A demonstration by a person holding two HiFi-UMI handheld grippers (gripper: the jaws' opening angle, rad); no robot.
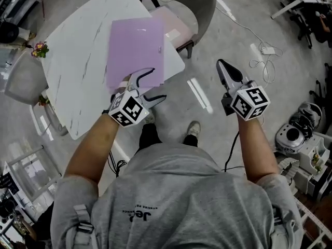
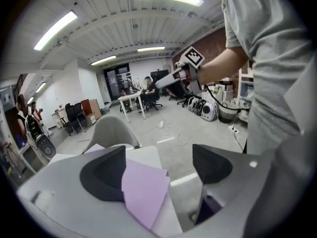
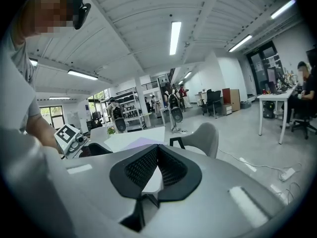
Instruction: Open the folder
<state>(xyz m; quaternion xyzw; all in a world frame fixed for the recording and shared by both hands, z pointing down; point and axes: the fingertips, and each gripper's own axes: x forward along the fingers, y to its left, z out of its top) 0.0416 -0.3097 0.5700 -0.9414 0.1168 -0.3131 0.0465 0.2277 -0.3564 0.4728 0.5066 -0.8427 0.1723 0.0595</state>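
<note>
A closed purple folder (image 1: 135,51) lies flat on the white marble table (image 1: 72,61), reaching almost to the near edge. My left gripper (image 1: 158,83) is open at the folder's near right corner, one finger over the corner and the other off the table edge. In the left gripper view the folder (image 2: 144,193) shows between the spread jaws of the left gripper (image 2: 158,157), untouched. My right gripper (image 1: 222,65) is shut and holds nothing, over the floor to the right of the table. In the right gripper view the jaws of the right gripper (image 3: 157,150) meet, and the folder (image 3: 140,143) is just visible beyond.
A grey chair (image 1: 194,4) with a pink seat pad (image 1: 171,21) stands at the table's far side, and another grey chair (image 1: 23,79) at the left. Small flowers (image 1: 40,49) sit at the table's left corner. Cables and a power strip (image 1: 268,50) lie on the floor at the right.
</note>
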